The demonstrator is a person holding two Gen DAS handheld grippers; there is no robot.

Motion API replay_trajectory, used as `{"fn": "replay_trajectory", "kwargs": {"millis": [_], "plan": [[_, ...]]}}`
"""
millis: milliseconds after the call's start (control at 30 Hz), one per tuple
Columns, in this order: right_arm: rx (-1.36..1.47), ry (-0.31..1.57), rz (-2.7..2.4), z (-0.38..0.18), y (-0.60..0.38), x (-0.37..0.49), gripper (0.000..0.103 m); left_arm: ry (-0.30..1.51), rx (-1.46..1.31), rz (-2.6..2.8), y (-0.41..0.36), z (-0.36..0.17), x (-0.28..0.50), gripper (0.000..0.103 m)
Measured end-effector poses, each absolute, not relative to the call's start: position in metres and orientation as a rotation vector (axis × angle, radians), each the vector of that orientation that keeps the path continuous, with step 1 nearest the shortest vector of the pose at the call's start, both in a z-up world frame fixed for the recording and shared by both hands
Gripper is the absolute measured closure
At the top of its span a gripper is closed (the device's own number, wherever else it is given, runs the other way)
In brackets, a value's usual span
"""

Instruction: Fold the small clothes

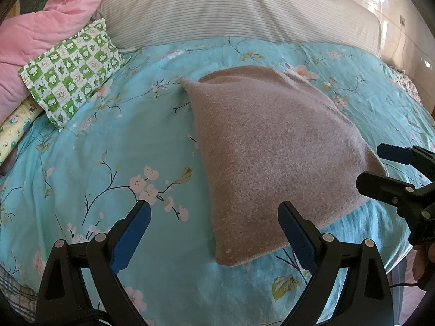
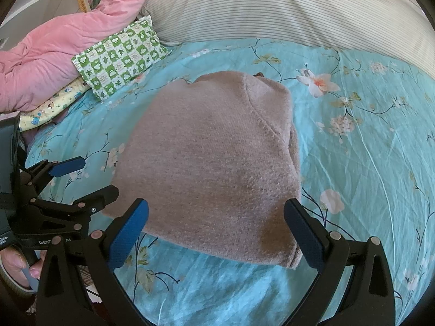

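Floral teal bedspread, folded mauve sweater lying flat, left claw and right claw both wide, empty

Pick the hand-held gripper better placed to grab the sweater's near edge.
Right. The right hand-held gripper is open and straddles the folded pink-brown sweater at its near edge; the left hand-held gripper sits mostly beside it.

A turquoise floral bedsheet covers the bed. At the sheet's far edge lies a long striped bolster, running across the head of the bed. Against the bolster's left end sits a green-and-white checked pillow, with a crumpled pink quilt behind it. A pale yellow printed cloth shows just under the checked pillow's near edge.
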State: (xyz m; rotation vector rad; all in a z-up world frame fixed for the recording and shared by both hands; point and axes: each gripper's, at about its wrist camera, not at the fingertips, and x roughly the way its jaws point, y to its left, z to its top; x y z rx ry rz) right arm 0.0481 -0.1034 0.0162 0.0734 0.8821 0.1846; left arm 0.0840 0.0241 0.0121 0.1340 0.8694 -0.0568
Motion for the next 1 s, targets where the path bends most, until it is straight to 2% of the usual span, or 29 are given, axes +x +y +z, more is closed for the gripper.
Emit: {"fn": "replay_trajectory", "kwargs": {"millis": [1000], "plan": [[0.080,0.864,0.186,0.026,-0.106,0.055,0.003,0.826,0.165,-0.043,0.018,0.022,0.090,0.008]]}}
